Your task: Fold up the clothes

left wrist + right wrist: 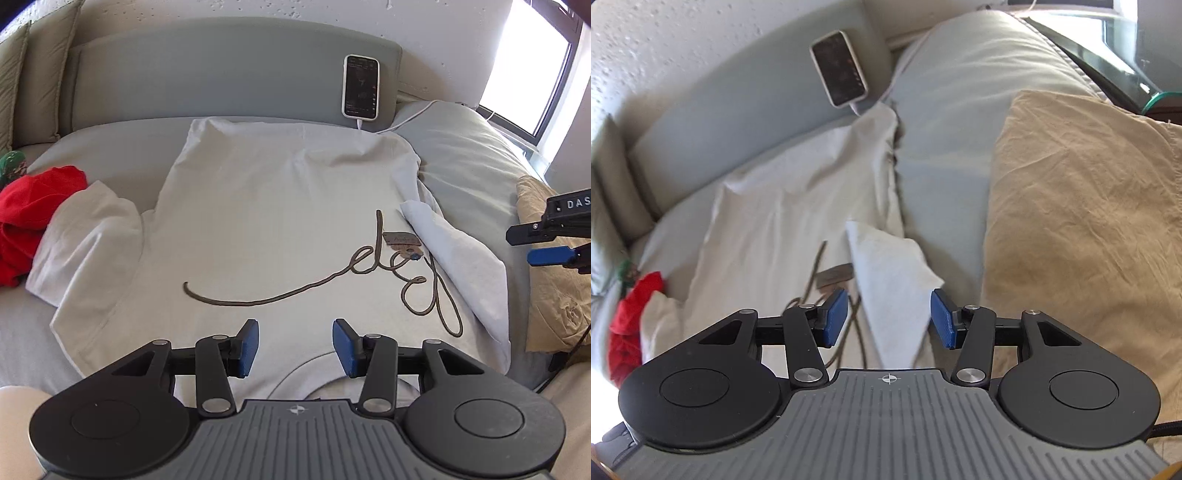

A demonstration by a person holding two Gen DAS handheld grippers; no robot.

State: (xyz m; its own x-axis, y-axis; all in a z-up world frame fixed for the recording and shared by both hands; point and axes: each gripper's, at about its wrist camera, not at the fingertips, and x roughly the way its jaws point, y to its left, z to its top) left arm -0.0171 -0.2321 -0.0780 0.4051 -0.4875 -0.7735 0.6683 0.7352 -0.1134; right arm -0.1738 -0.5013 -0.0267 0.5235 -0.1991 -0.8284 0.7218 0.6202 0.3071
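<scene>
White T-shirt [266,206], soft, light and limp, is spread flat on the bed [461,155] with sleeves turned in; both left gripper [295,347] and right gripper [888,319] are released, empty; near hem corners judged best pinched.

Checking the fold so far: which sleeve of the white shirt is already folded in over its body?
The sleeve beside the cord and tag; it lies over the shirt, while the sleeve by the red garment sticks out.
</scene>
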